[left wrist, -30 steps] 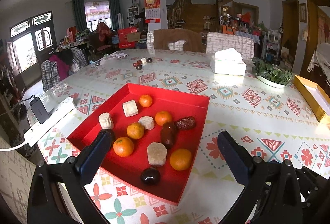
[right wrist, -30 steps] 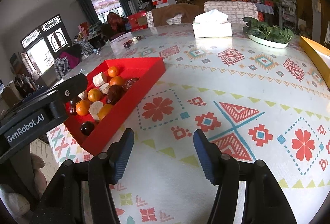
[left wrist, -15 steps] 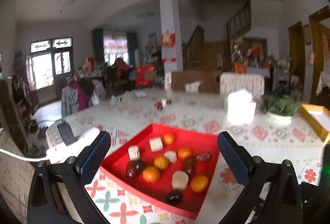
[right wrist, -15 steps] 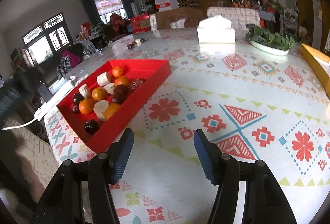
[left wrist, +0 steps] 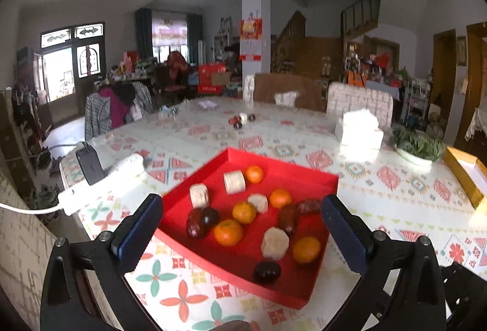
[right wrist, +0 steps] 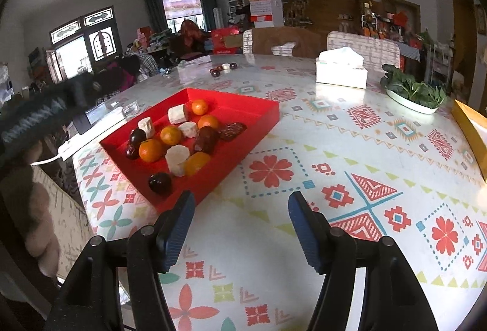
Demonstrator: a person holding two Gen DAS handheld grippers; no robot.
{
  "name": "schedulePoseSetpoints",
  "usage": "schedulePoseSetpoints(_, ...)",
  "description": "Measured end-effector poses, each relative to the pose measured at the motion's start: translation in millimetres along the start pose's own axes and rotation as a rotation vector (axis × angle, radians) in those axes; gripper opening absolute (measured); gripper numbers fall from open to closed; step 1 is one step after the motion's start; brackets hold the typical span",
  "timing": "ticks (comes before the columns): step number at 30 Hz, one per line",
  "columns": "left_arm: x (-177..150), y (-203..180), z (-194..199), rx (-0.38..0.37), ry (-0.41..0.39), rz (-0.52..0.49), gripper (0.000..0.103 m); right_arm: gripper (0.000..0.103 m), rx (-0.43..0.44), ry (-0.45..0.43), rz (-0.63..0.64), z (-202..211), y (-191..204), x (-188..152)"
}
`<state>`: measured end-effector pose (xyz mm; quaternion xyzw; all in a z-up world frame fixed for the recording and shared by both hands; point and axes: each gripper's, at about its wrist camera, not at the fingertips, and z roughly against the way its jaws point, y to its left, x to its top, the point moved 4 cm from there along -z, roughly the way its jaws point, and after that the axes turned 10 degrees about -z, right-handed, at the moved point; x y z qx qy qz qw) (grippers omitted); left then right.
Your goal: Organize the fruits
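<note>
Right now both grippers hover above the patterned tablecloth point(right wrist: 350, 154) with nothing between their fingers. The left gripper point(left wrist: 242, 227) stands wide apart, its blue pads framing the near end of the red tray point(left wrist: 307, 175) without touching it. The right gripper point(right wrist: 240, 224) is over bare cloth just beside the tray's near corner, and its jaws are opening, empty.

The fruit lies loose inside the red tray point(right wrist: 258, 105), which sits toward the table's left edge. Scattered in it are several small oranges, one near the far wall point(left wrist: 254, 174) and one near the front right point(left wrist: 306, 249). Among them are pale cut chunks point(left wrist: 275, 242), possibly sugarcane or a similar white fruit, though the view is too soft to be sure. Dark red dates point(left wrist: 287, 218) lie in the middle, and a dark round fruit point(left wrist: 267, 271) sits closest to the near rim.

A white power strip point(left wrist: 100, 181) lies left of the tray. Farther back on the table are a tissue box point(right wrist: 341, 72), a dish of leafy greens point(right wrist: 414, 93) and a yellow box point(right wrist: 474, 130) at the right edge.
</note>
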<state>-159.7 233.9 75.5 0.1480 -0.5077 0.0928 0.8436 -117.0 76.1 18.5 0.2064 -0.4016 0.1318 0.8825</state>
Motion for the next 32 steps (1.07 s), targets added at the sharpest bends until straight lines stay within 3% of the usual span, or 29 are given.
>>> schedulePoseSetpoints(11,-23.2,-8.0,-26.9,-0.053,0.14,0.004,0.103,0.072,-0.006,0.024,0.006,-5.9,4.3,-6.1)
schedulePoseSetpoints(26,-24.3,-6.4,-31.4,-0.056,0.153,-0.002,0.103,0.072,0.007,0.053,0.032,-11.3,12.9,-12.7)
schedulePoseSetpoints(32,-0.6,-15.4,-24.1,-0.095,0.125,-0.015,0.103,0.072,0.019,0.032,-0.033,-2.4,-1.7,-3.6)
